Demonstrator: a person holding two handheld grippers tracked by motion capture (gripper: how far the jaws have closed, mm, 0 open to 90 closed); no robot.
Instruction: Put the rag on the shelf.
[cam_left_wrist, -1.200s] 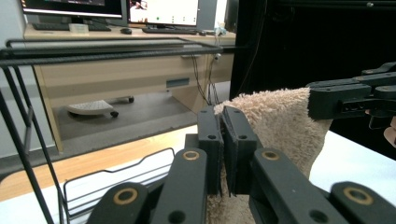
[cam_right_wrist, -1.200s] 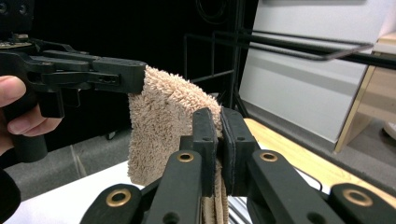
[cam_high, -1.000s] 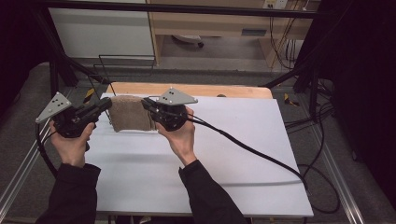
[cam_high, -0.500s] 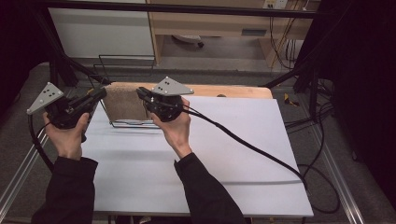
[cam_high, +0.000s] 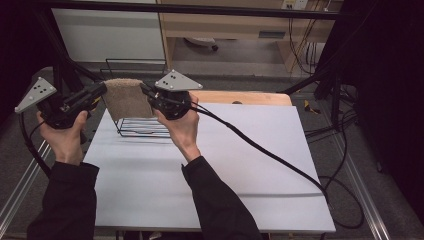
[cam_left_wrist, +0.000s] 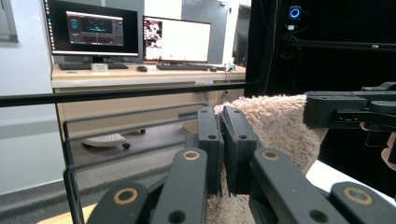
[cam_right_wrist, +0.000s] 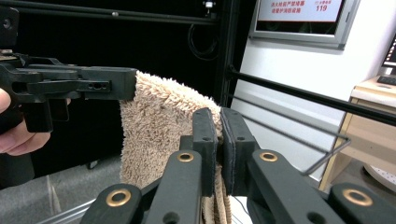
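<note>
A beige fluffy towel (cam_high: 122, 97) hangs stretched between my two grippers, above a black wire rack (cam_high: 140, 127). My left gripper (cam_high: 102, 90) is shut on the towel's left top corner, and my right gripper (cam_high: 146, 91) is shut on its right top corner. In the left gripper view the jaws (cam_left_wrist: 223, 135) pinch the towel (cam_left_wrist: 275, 126), with the other gripper's jaw tip on its far corner. In the right gripper view the jaws (cam_right_wrist: 219, 135) clamp the towel's (cam_right_wrist: 159, 121) edge, and the rest of the cloth droops below.
The rack stands at the far left of the white table (cam_high: 240, 170), by a wooden board (cam_high: 240, 97). A thick cable (cam_high: 260, 147) trails from the right gripper across the table to the right. A black frame bar (cam_left_wrist: 116, 94) crosses behind the towel.
Both hands have risen and moved a little away from the person, lifting the towel from the rack's level to above it. The jaws stayed shut on the towel.
</note>
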